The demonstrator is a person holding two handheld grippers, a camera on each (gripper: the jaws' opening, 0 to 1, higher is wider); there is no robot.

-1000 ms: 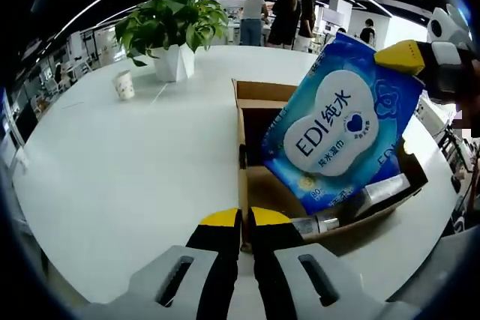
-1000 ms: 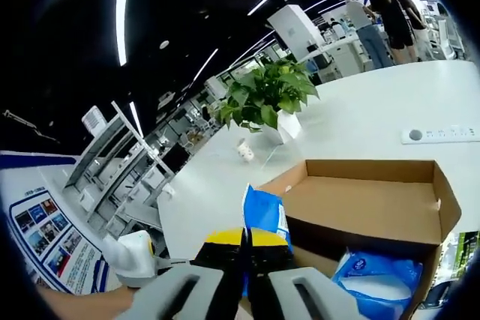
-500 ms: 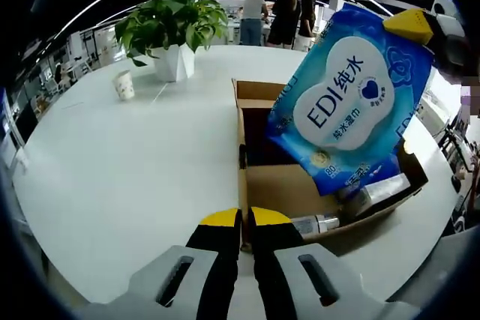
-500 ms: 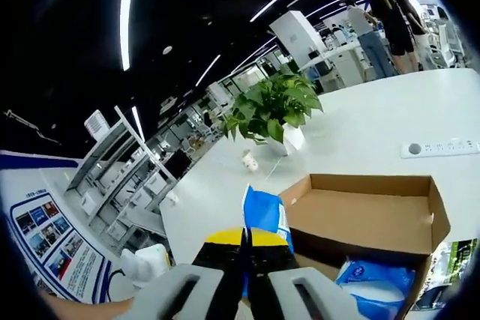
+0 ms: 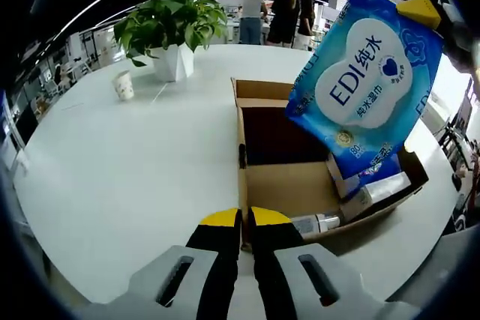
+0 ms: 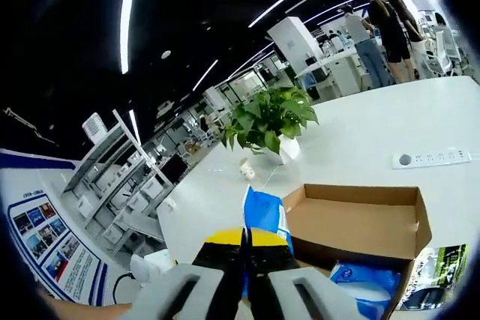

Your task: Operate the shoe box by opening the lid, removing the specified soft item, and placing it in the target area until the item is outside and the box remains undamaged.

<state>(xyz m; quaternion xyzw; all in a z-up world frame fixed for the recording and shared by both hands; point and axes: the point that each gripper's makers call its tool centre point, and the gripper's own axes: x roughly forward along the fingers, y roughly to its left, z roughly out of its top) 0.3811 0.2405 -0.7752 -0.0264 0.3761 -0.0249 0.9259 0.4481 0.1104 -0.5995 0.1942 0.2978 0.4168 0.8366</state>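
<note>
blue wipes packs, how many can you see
2: one blue EDI wet wipes pack held up above the open cardboard shoe box by the right tongs, another blue pack lying inside it. More may be hidden.

Each gripper (image 5: 246, 219): grey body w/ slots, black jaws, yellow tips.

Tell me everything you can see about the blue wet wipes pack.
The wet wipes pack is a soft, glossy blue plastic pouch with a white heart-shaped label reading EDI. It hangs tilted in the air above the open cardboard shoe box, clear of it, pinched at its top corner by the right gripper. In the right gripper view its edge rises from between the shut jaws.
</note>
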